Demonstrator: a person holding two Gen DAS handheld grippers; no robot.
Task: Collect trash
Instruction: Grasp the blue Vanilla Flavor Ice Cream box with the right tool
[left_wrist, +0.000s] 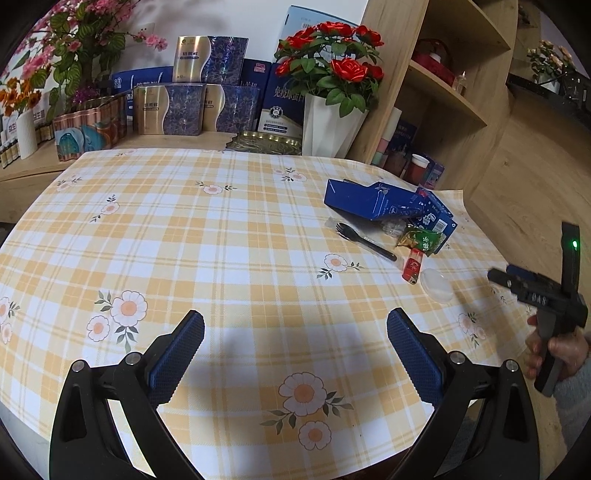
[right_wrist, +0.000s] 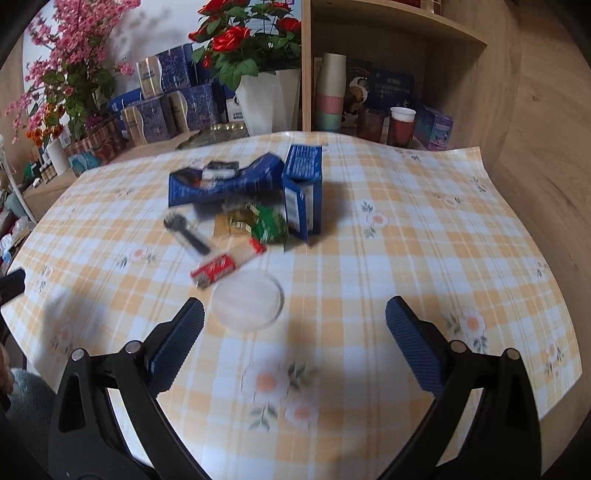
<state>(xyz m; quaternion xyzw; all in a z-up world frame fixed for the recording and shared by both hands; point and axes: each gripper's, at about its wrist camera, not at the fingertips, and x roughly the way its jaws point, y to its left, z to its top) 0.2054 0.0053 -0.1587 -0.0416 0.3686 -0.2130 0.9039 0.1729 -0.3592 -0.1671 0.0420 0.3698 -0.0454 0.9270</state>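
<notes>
yellow-checked flowered tablecloth (left_wrist: 221, 240), blue cartons (left_wrist: 369, 201), green wrapper (left_wrist: 424, 240)

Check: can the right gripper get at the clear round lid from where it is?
Probably yes. The right gripper is open and empty, and the clear round lid lies flat on the tablecloth just ahead of its left finger, with nothing between; it is nearer than the other trash.

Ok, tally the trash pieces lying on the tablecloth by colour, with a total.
Blue cartons: 2, a flattened one and an upright one
Black fork: 1
Green wrapper: 1
Red packet: 1
Clear round lid: 1
Total: 6
</notes>
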